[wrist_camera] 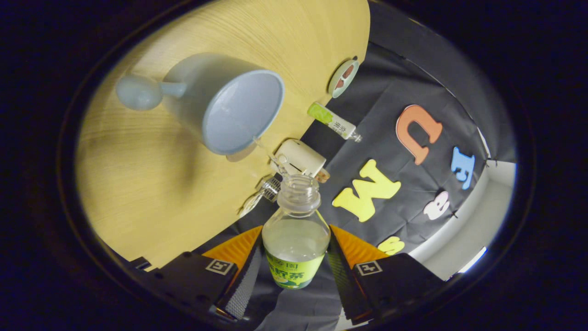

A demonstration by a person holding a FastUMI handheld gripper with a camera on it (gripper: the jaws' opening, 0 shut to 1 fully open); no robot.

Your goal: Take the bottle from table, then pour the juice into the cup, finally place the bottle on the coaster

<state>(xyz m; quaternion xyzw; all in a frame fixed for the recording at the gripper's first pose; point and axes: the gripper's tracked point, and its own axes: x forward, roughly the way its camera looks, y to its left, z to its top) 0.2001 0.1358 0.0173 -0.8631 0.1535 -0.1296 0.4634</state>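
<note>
Gripper view is showing my claw (296, 262) clamping the tilted, uncapped clear plastic juice bottle (296, 234) near the pale blue handled cup (229, 108) on the wooden desk (138, 184), pouring apparently underway, the round coaster (343, 77) placement remaining.

Pale wood-grain table (151, 193) — black cloth wall (395, 92) behind, white strip beyond.

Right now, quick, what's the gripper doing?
Gripper: closed on the bottle, a finger pressing each side, tipped toward the cup.
</note>
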